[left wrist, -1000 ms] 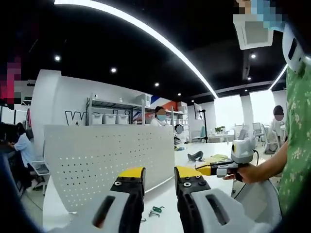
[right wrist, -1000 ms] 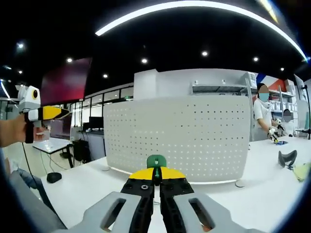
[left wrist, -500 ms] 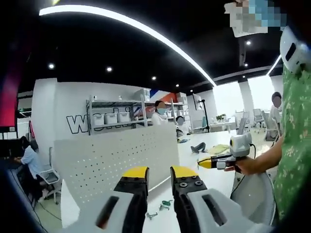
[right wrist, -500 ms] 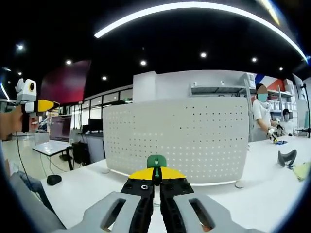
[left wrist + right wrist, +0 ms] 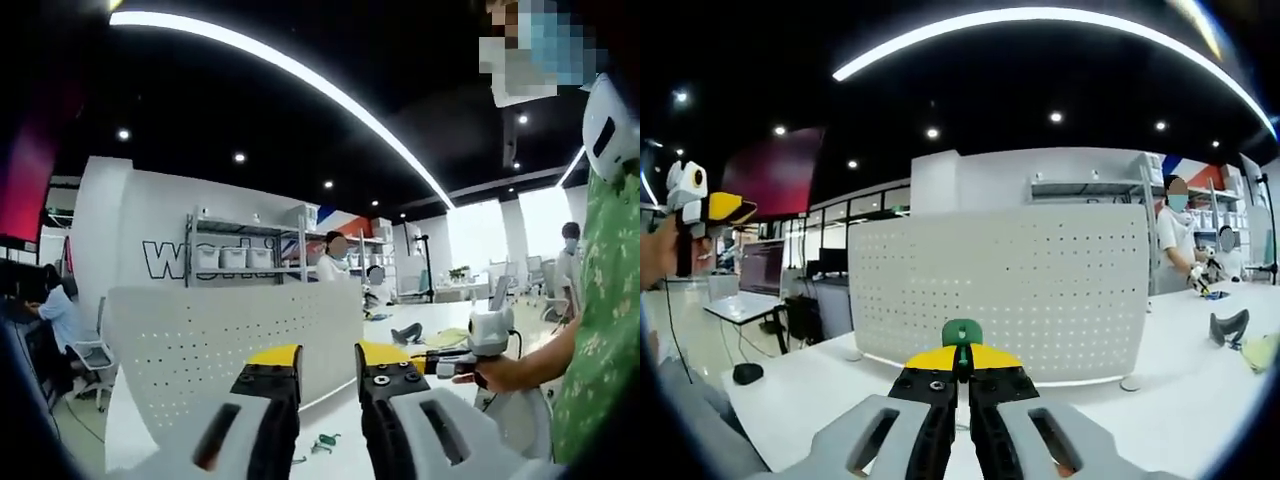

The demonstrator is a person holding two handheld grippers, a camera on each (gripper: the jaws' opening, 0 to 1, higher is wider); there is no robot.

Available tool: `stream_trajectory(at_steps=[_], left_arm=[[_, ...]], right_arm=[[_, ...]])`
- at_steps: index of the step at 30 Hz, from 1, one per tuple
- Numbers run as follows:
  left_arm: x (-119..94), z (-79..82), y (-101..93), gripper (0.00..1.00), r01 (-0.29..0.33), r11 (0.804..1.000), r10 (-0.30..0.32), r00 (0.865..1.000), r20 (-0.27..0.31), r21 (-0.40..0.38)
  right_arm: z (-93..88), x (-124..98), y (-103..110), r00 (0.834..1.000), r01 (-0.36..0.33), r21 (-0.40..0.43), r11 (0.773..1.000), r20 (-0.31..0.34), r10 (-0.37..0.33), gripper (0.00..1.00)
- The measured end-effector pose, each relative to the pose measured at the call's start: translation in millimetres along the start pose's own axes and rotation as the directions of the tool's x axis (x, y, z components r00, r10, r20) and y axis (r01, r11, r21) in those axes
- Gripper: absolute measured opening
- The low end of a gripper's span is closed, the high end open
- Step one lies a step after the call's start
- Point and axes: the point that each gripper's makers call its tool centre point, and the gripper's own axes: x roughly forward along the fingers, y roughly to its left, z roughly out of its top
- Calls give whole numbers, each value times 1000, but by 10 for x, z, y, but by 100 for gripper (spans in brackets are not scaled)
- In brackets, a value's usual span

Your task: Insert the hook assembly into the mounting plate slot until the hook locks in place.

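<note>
Since a second ago the left gripper has risen and drifted leftward in the right gripper view; white pegboard stays upright on the white table; right gripper jaws closed on a green hook, pinched at its base, round head poking above the yellow tips, short of the pegboard; left gripper jaws narrowly apart, holding nothing; loose green hooks lie on the table below; bins on a far shelf, contents unreadable.
</note>
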Motion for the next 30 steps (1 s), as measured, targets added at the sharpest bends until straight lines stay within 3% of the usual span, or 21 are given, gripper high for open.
stream_trajectory(at_steps=[20,30], left_arm=[[451,-249,-148,29,80,996,-82,996,-29,-49],[706,-430,-119,36,82,995,-85,995,-58,-55]], right_arm=[[122,103,-119,999,32,4,999,16,-32,1],[219,151,-264,998,54,-4,999,26,-54,1]])
